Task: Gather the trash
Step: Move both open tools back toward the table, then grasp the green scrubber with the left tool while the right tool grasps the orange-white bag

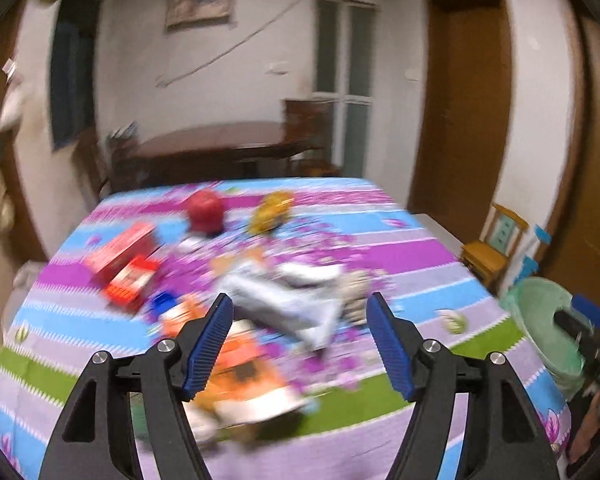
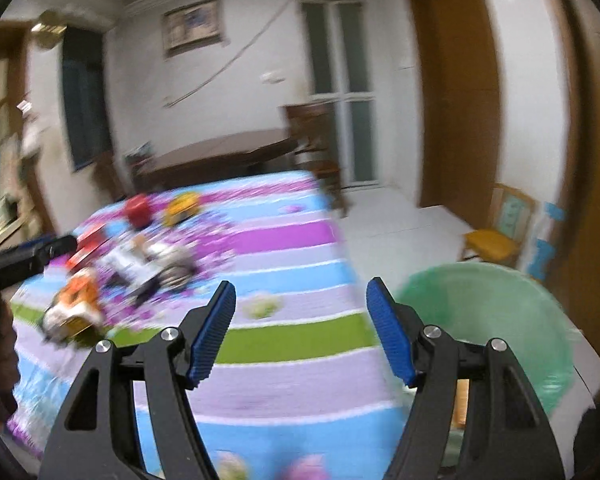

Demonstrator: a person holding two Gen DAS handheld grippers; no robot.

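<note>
Both views motion-blurred. Left claw (image 1: 300, 312) jaws wide apart, nothing between them, over the near part of the worktop (image 1: 420, 256) with striped floral cloth. Trash pile center-left: orange packet (image 1: 236, 372) nearest, crumpled white paper (image 1: 284, 300) beyond it, red box (image 1: 120, 254) far left, red wrapper (image 1: 206, 210) and yellow wrapper (image 1: 270, 210) far. Right claw (image 2: 300, 300) also apart, empty, near the worktop's right edge. Green-lined bin (image 2: 496, 312) just right of it.

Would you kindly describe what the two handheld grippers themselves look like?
Both match: the left gripper and right gripper each have black triangular cut-out arms, silver round bolts at the pivots, and jaws faced with blue ribbed pads. No cables, markings or sleeves are visible.
</note>
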